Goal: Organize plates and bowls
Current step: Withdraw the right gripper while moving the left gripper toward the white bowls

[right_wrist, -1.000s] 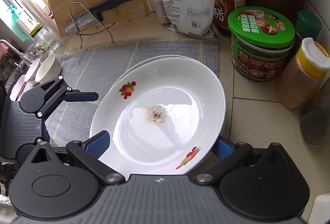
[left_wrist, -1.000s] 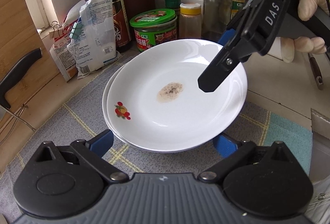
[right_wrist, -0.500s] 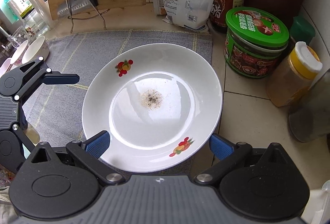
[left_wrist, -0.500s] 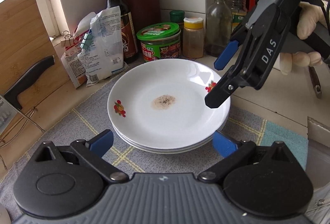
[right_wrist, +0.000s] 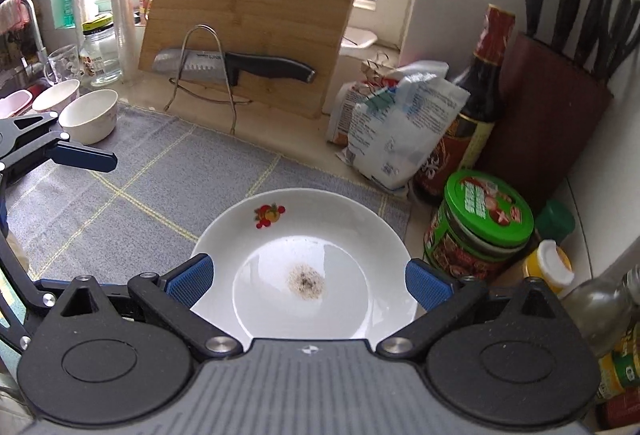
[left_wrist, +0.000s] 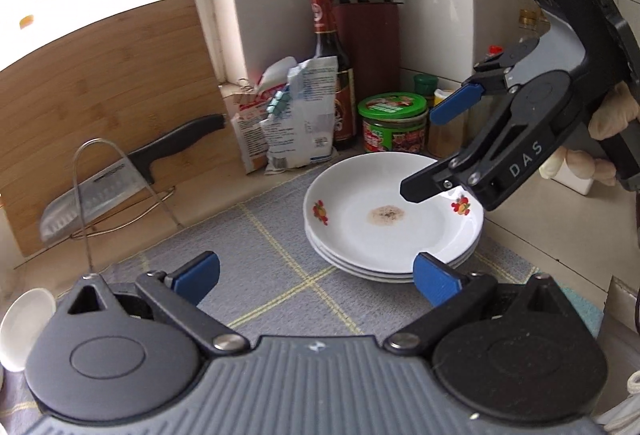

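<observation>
Three plates sit nested in one stack (left_wrist: 394, 231) at the centre right of the left wrist view, on the grey checked mat (left_wrist: 256, 263) that covers the surface. The top plate has a brownish, peppery smear in its well and a fruit motif on its rim. As a judgement, the plate half of the task looks finished. The bowls are still to be dealt with: two white bowls (right_wrist: 86, 115) stand side by side at the left edge of the right wrist view, at the far corner of the mat, well apart from the plates. A further white rim shows at the lower left of the left wrist view, too cropped to identify.

The left gripper (left_wrist: 316, 277) has its jaws spread wide and empty, low in its own frame, with the stack just beyond its right finger. The right gripper (right_wrist: 308, 281) also has its jaws spread and holds nothing, hovering above the top plate.

Compared with a second ago, the top plate lay offset over the one below; now the rims line up neatly. Both grippers have pulled back and risen, so the plates look smaller, and the cutting board (left_wrist: 104, 107) with its cleaver (left_wrist: 132, 175) has come into the left of the frame.
</observation>
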Demonstrator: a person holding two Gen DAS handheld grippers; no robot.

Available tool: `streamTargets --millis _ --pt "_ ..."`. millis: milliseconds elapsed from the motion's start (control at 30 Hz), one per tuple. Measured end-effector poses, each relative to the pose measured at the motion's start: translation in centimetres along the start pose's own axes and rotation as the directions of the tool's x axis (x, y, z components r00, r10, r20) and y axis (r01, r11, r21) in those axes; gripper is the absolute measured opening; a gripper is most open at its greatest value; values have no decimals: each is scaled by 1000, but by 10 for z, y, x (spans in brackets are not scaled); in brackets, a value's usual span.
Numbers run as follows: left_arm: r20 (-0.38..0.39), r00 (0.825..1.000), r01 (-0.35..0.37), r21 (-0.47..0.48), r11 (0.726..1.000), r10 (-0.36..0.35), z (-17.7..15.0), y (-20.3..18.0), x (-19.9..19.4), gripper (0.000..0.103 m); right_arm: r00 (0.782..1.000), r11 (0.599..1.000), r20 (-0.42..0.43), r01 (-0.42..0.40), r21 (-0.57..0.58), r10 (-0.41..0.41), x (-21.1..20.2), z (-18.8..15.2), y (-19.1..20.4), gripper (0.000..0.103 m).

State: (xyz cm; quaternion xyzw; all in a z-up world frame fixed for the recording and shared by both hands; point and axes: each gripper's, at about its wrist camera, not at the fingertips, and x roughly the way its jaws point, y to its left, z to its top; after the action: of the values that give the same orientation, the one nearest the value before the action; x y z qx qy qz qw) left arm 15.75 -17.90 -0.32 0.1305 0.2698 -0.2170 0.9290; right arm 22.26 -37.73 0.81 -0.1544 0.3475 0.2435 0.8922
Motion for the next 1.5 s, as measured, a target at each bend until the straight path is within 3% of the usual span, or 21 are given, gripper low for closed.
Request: streamTargets --millis 300,467,800,1267,1500 --pt "-6 991 -135 -121 984 135 -37 32 -59 102 991 993 65 -115 -23 117 9 10 63 103" --pt "-47 994 -107 -158 982 101 -63 64 -78 102 989 989 62 -128 -72 133 14 10 108 103" --pt "-123 992 -52 -173 983 31 -114 132 -113 102 981 980 -33 -193 -51 192 45 16 209 103" --pt "-135 983 -152 -205 967 125 -159 221 -148 102 950 946 -92 -306 -104 297 99 37 334 103" --pt "-162 973 -195 -209 958 163 -171 255 -147 102 945 934 -109 -323 -151 309 115 40 367 103"
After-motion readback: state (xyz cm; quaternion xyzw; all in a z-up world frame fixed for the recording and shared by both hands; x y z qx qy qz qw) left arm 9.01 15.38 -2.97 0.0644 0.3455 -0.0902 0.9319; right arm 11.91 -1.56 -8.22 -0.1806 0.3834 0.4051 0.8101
